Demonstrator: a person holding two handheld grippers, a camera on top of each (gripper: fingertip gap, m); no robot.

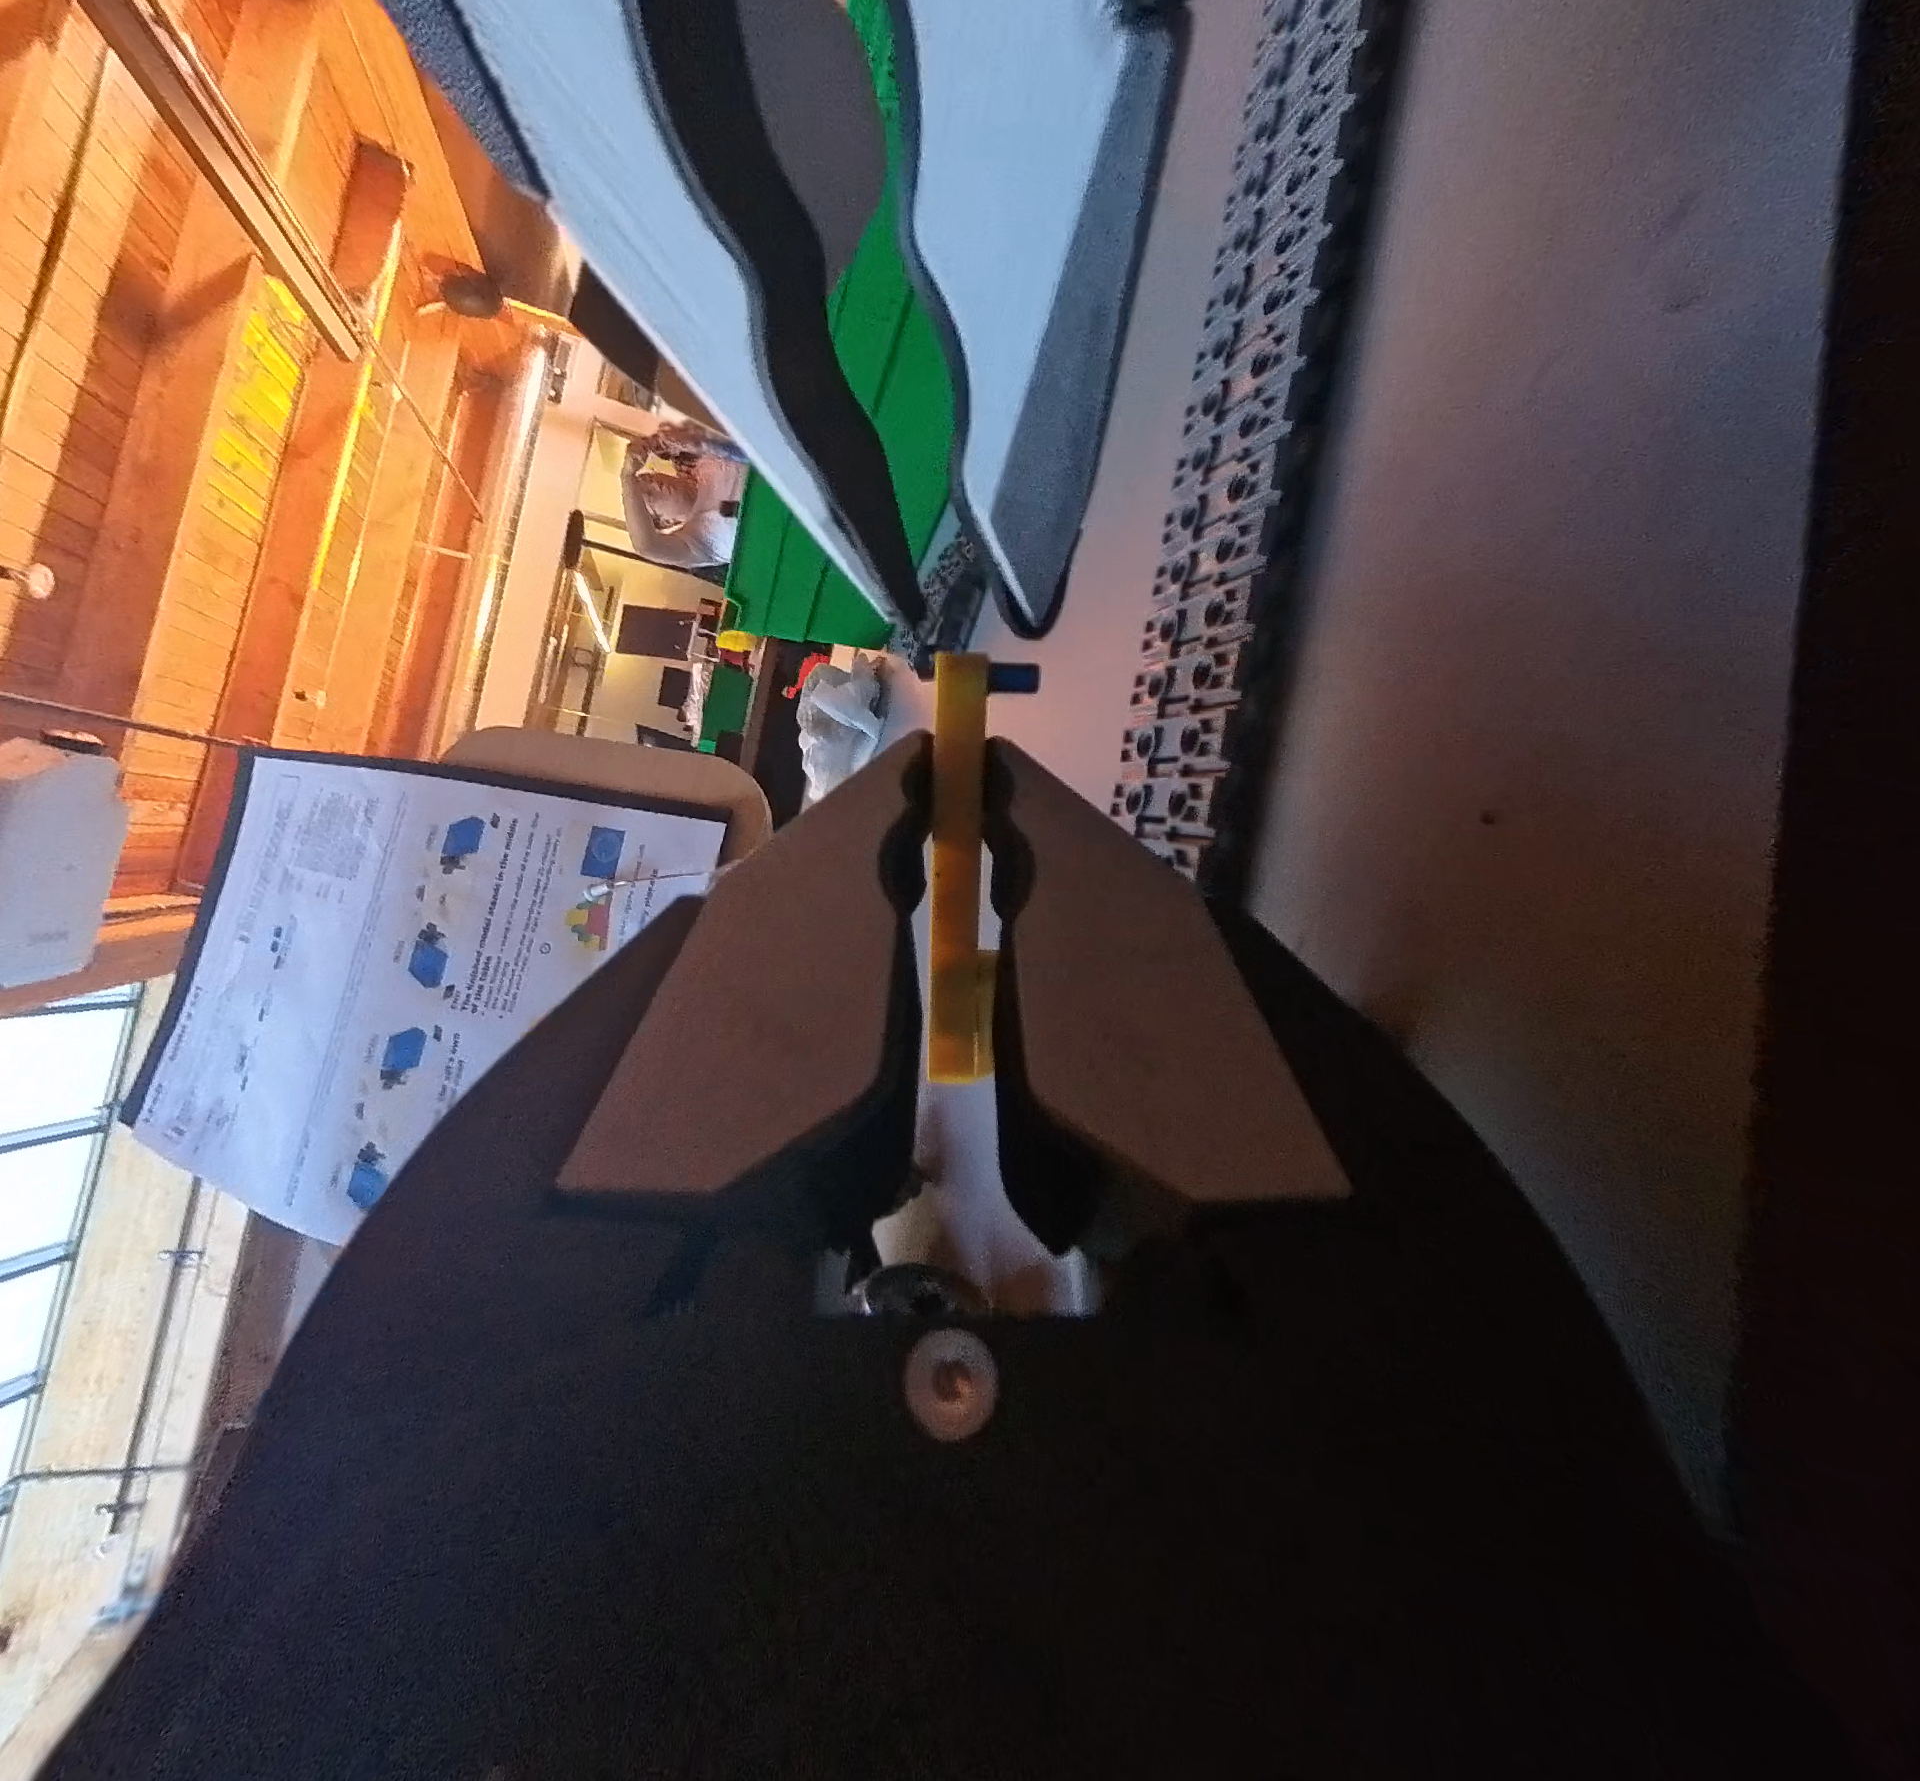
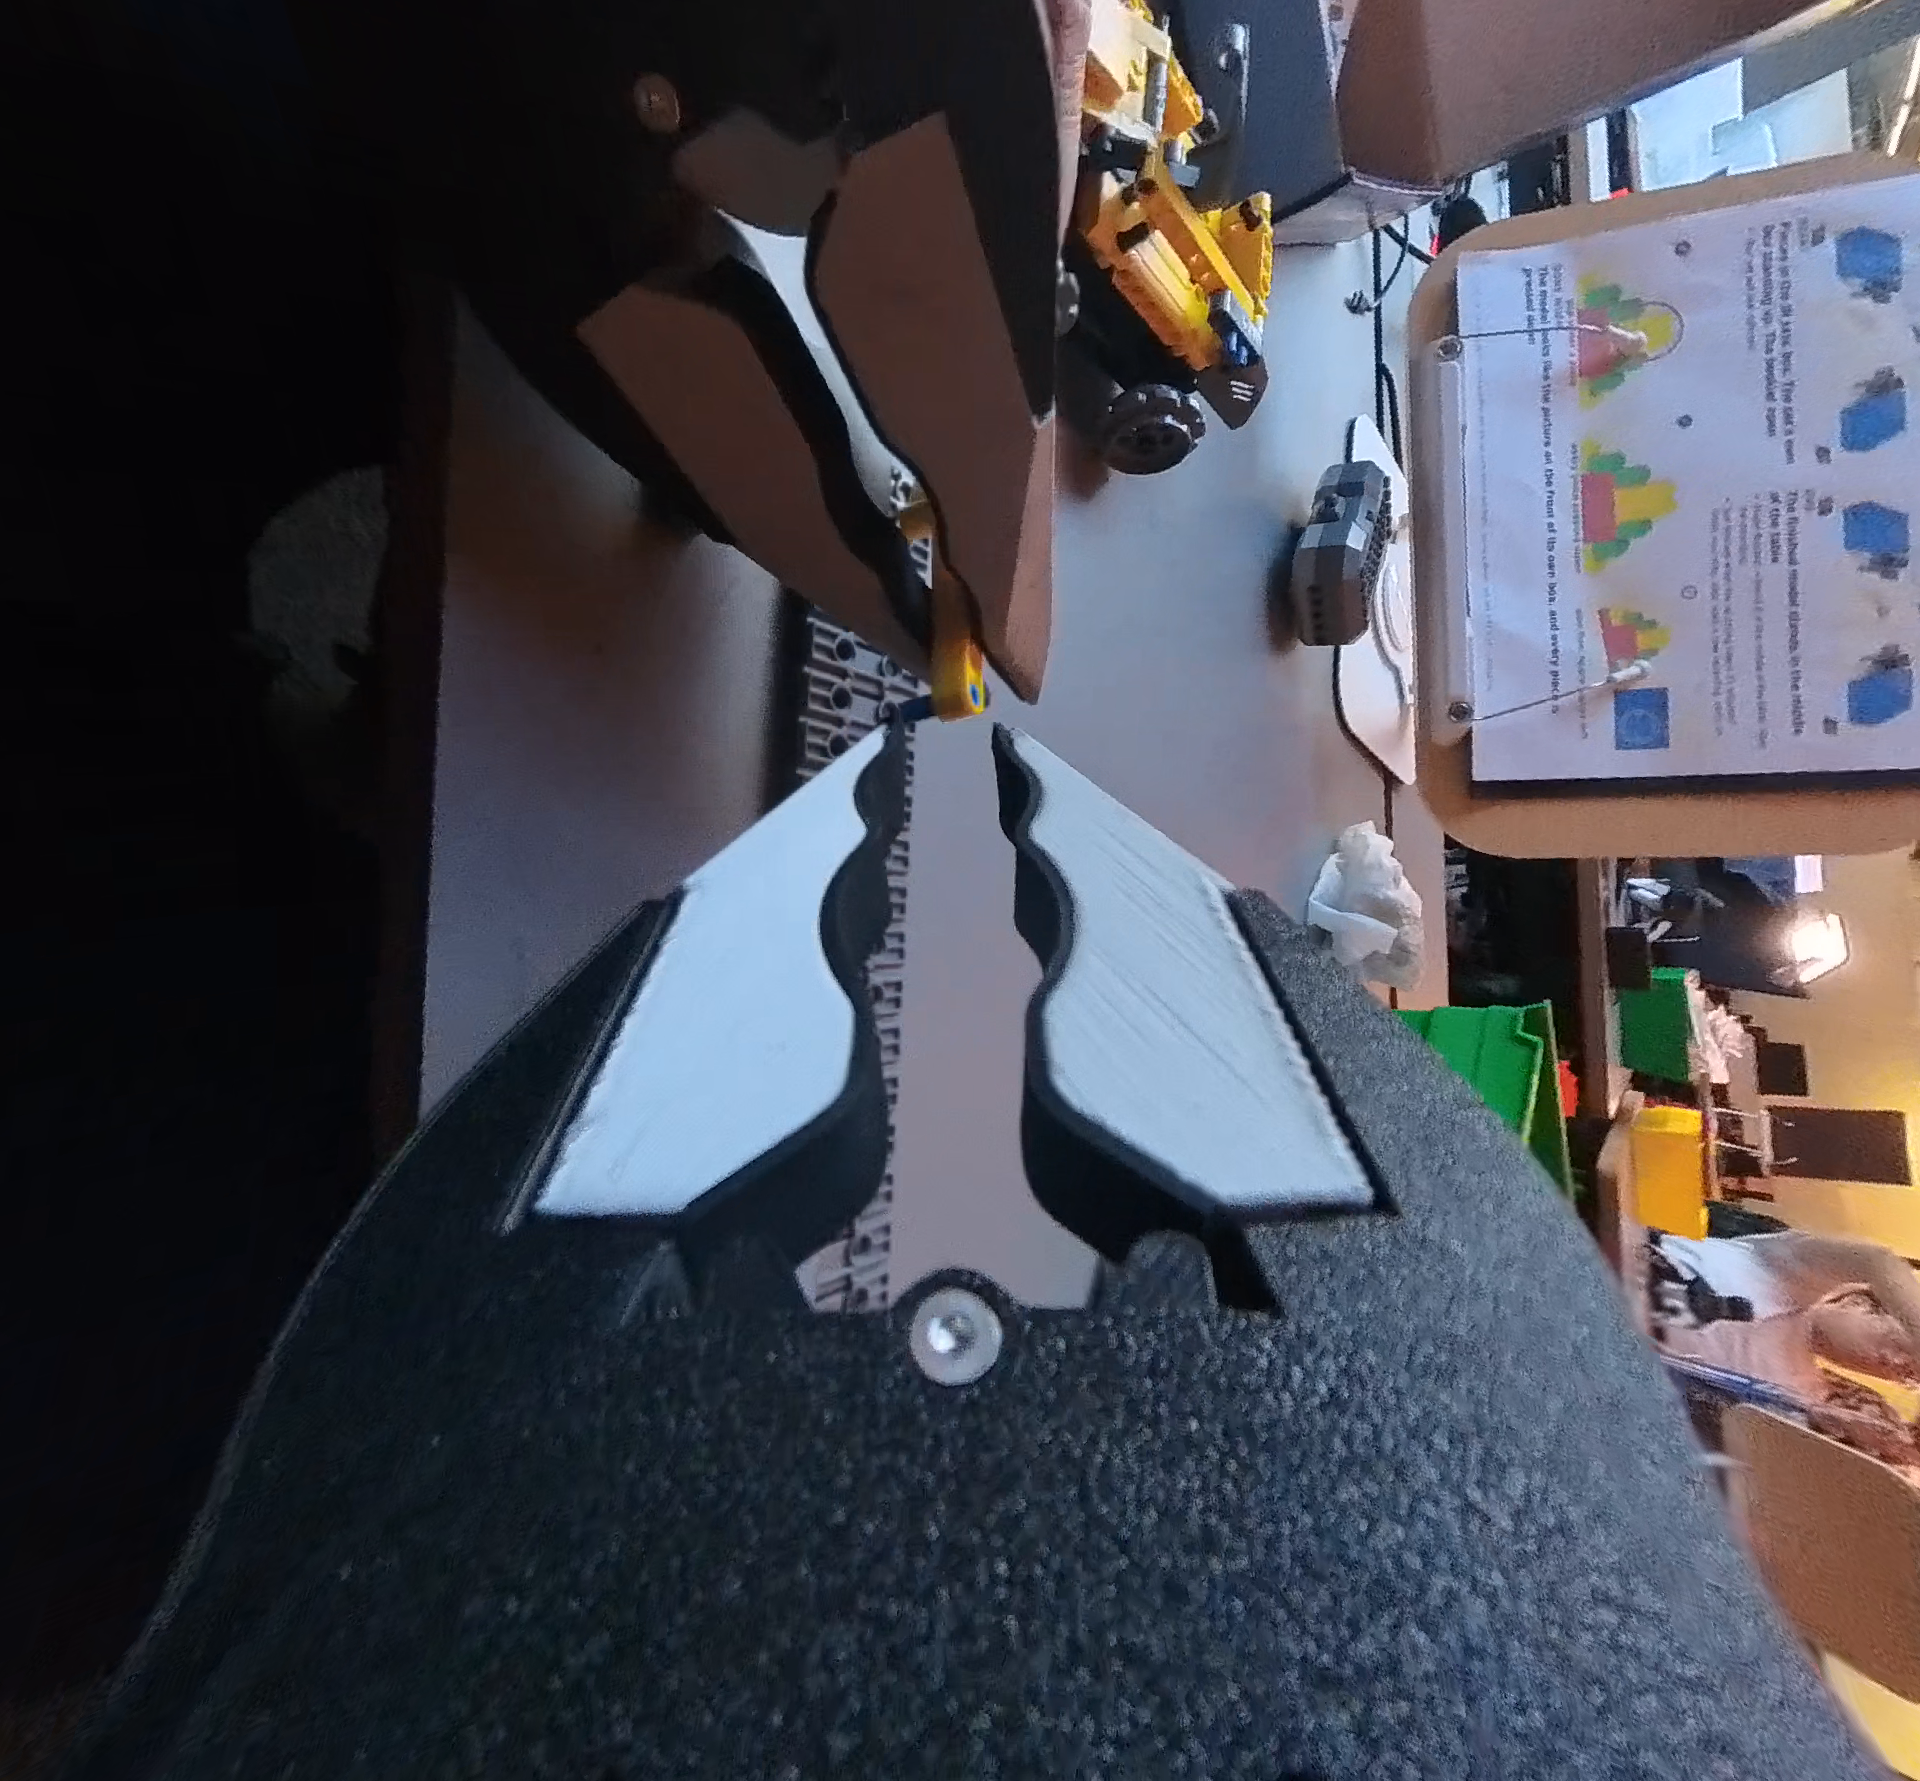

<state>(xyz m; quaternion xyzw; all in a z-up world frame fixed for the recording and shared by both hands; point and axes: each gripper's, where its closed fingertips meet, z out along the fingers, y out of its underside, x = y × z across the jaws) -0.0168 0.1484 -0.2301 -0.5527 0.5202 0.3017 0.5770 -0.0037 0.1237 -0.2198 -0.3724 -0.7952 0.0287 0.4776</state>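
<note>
My left gripper (image 1: 958, 752), with brown fingers, is shut on a slim yellow toy beam (image 1: 958, 858) and holds it above the white table. A small blue pin (image 1: 1013, 677) sticks out sideways from the beam's far end. My right gripper (image 2: 945, 739), with white fingers, is open and empty. Its tips are right at the beam's end (image 2: 956, 669) and the blue pin (image 2: 914, 708); I cannot tell if they touch. The right gripper (image 1: 966, 614) also shows at the top of the left wrist view, and the left gripper (image 2: 971, 677) at the top of the right wrist view.
A long dark grey perforated strip (image 1: 1226, 484) lies on the table (image 2: 1164, 651) under both grippers. A yellow toy vehicle (image 2: 1164, 204), a grey brick block (image 2: 1335, 552), a crumpled white wad (image 2: 1366, 900) and a board with a printed sheet (image 2: 1662, 505) stand beyond. Green bins (image 2: 1496, 1066) are behind. Less than 4 cm separates the two grippers' tips.
</note>
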